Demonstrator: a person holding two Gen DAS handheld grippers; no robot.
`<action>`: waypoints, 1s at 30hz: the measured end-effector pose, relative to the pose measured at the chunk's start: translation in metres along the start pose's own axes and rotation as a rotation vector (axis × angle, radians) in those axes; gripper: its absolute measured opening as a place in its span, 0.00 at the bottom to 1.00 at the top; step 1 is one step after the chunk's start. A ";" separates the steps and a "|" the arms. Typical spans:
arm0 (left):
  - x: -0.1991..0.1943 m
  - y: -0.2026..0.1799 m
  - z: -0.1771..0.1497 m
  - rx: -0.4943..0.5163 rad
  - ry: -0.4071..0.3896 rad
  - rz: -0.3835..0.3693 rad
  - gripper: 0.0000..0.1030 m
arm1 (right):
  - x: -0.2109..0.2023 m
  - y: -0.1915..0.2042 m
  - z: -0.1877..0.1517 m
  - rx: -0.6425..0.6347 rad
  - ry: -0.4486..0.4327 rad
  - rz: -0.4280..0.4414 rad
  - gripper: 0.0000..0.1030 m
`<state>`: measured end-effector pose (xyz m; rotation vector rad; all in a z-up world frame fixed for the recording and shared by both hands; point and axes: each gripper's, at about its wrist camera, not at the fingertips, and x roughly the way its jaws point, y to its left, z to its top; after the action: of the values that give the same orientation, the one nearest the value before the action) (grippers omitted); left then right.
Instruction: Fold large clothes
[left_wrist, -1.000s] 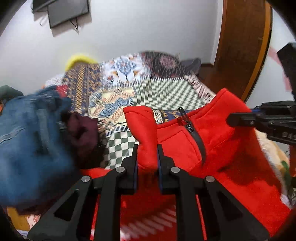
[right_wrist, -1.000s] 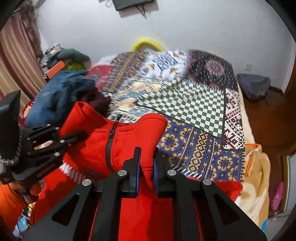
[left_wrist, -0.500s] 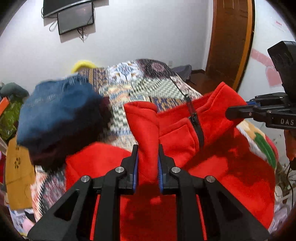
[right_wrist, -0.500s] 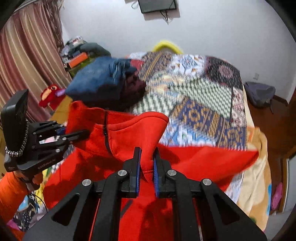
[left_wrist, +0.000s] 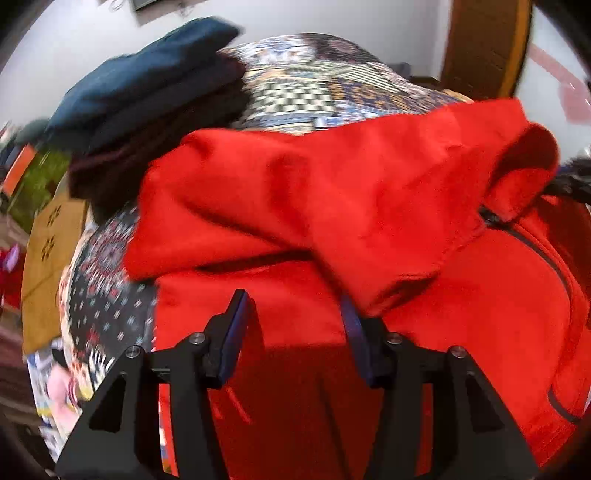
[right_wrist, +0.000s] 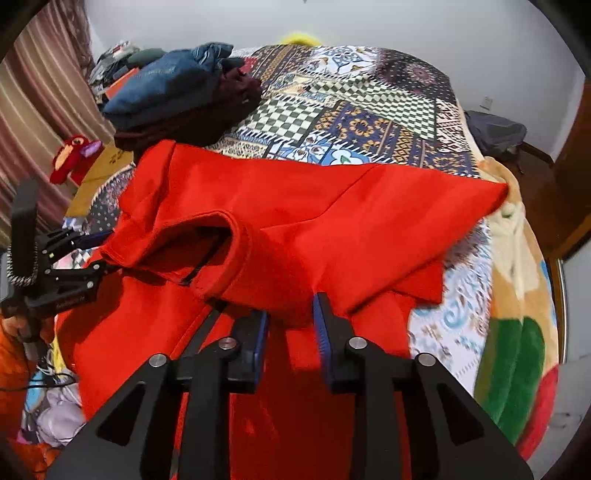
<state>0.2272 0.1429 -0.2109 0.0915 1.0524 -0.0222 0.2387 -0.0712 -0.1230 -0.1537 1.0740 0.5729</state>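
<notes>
Both tongs stand wide apart, gripping nothing: left tongs (left_wrist: 291, 328), right tongs (right_wrist: 290, 325). The red jacket (right_wrist: 295, 206) lies folded over on the patterned bed (right_wrist: 369, 114). Folded dark clothes (right_wrist: 177, 96) sit stacked beyond it.

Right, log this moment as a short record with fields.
garment: red zip jacket, top part folded down over its body
surface: patchwork bedspread
left gripper: open, over the jacket
right gripper: open, fabric edge lying between the fingers
nearby: stack of folded dark clothes beyond the jacket
</notes>
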 end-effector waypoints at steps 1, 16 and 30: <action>-0.002 0.008 0.000 -0.021 -0.005 0.000 0.49 | -0.006 -0.002 -0.001 0.008 -0.018 -0.011 0.29; -0.018 0.134 0.037 -0.457 -0.144 0.033 0.79 | -0.034 -0.081 0.022 0.290 -0.172 -0.171 0.70; 0.100 0.175 0.079 -0.674 0.038 -0.141 0.80 | 0.050 -0.122 0.037 0.443 0.003 0.051 0.70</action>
<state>0.3561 0.3129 -0.2480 -0.5942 1.0549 0.2072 0.3479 -0.1417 -0.1669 0.2605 1.1846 0.3680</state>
